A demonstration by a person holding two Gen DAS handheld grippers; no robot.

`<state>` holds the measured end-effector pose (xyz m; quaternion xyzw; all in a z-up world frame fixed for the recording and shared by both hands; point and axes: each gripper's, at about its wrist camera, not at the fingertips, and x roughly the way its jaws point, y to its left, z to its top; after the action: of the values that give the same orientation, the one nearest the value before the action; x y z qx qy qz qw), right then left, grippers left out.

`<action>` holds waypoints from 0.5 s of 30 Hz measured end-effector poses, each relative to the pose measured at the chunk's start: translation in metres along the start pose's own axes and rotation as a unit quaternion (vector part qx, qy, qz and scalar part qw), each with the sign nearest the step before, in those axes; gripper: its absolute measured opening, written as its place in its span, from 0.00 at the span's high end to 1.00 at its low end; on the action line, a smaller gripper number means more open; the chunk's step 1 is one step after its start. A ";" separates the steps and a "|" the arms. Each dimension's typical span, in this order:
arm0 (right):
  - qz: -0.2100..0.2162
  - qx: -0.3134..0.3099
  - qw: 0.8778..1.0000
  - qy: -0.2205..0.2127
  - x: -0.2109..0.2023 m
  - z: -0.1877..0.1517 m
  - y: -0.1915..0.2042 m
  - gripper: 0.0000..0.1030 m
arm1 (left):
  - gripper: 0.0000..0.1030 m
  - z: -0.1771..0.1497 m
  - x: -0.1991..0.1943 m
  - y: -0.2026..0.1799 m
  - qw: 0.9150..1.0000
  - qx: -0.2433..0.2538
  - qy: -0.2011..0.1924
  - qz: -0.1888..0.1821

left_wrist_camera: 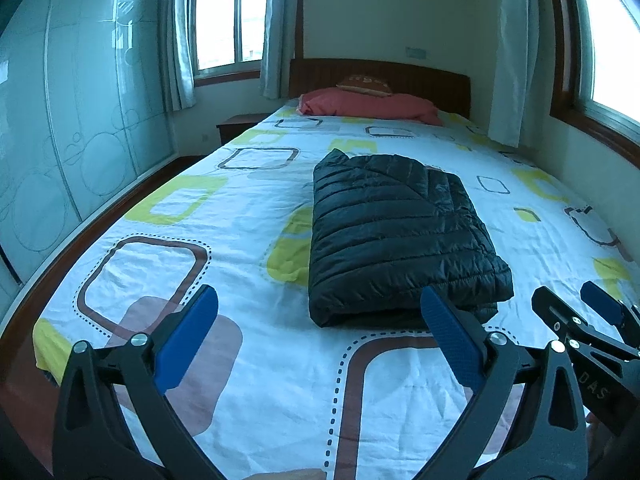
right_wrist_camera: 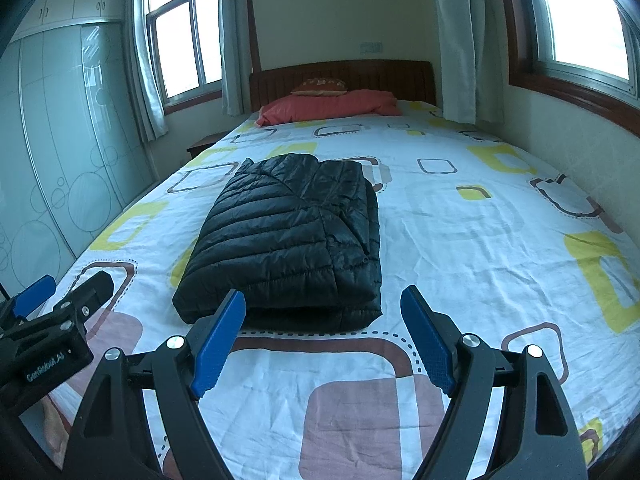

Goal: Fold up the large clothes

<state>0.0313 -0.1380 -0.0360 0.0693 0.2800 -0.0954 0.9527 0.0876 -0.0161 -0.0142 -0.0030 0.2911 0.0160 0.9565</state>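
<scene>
Both tools gape empty above the bed [left_wrist_camera: 256,380]: left tool [left_wrist_camera: 320,300], right tool [right_wrist_camera: 323,300]. Left tool body reads "GenRobot.AI"; right, "DAS". Folded black puffer jacket [right_wrist_camera: 288,236] lies just beyond.

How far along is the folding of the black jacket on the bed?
Done: the black puffer jacket lies folded into a compact bundle on the bed sheet. In hand: nothing; the left gripper and right gripper are open, short of it. Left: apparently nothing, perhaps tidying.
</scene>
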 end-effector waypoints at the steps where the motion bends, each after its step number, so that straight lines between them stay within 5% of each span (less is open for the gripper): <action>1: 0.000 0.000 1.000 0.000 0.001 -0.001 -0.001 0.23 | 0.02 0.000 0.001 0.000 1.000 0.001 0.000 0.000; 15: 0.004 0.001 1.000 0.012 0.016 -0.002 -0.012 0.23 | 0.02 -0.004 0.015 0.000 1.000 0.000 0.005 0.002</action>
<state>0.0406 -0.1519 -0.0475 0.0724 0.2910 -0.0910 0.9496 0.0977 -0.0157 -0.0260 -0.0024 0.2957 0.0182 0.9551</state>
